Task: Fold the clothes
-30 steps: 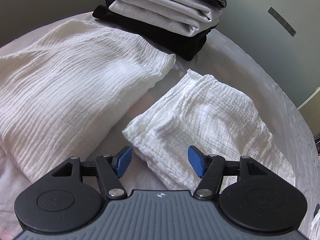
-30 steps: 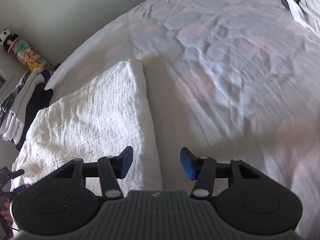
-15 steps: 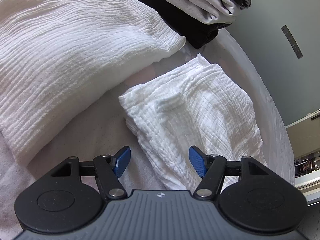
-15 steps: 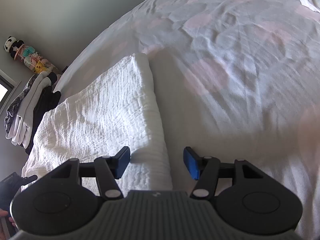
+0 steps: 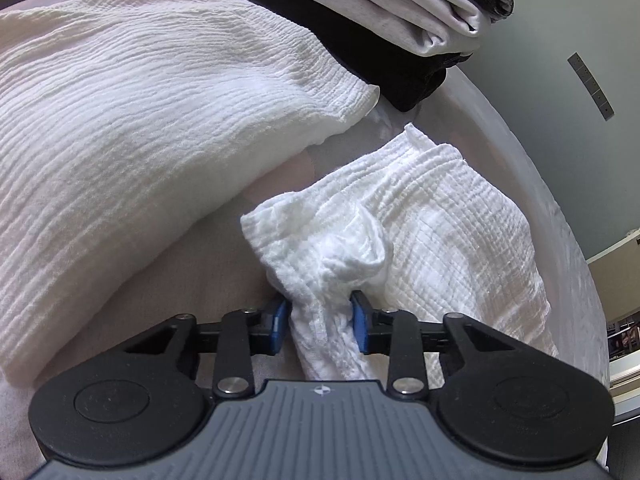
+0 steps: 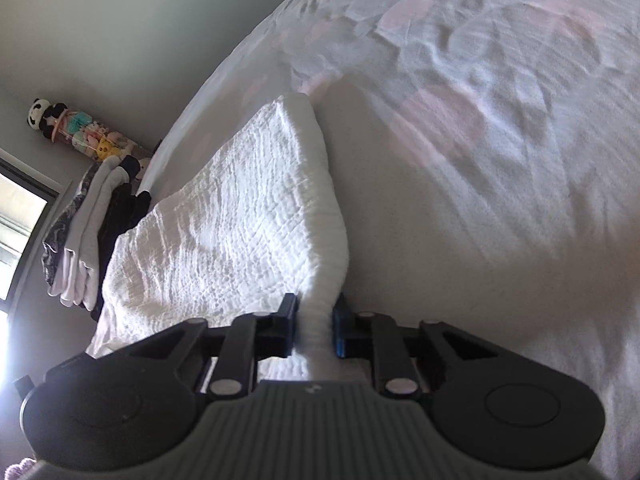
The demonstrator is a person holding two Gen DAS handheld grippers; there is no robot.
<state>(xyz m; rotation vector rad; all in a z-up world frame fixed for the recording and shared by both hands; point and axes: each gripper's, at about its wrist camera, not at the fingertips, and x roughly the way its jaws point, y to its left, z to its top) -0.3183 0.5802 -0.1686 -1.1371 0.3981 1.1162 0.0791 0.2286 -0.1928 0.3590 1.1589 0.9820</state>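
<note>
In the left wrist view, my left gripper (image 5: 320, 322) is shut on the near edge of a small folded white crinkle cloth (image 5: 440, 232) lying on the bed. A larger folded white crinkle garment (image 5: 140, 120) lies to its left. In the right wrist view, my right gripper (image 6: 314, 330) is shut on the near right corner of that large white garment (image 6: 240, 216), whose pinched edge bunches between the blue pads.
A stack of folded clothes, black under grey-white (image 5: 380, 12), sits at the bed's far edge; it also shows in the right wrist view (image 6: 92, 224). The pale sheet (image 6: 480, 140) spreads to the right. Plush toys (image 6: 72, 128) stand by the wall, near a window (image 6: 20, 232).
Both grippers were open a second ago. The left has moved onto the small cloth and shut on its edge. The right has shut on the large garment's corner.
</note>
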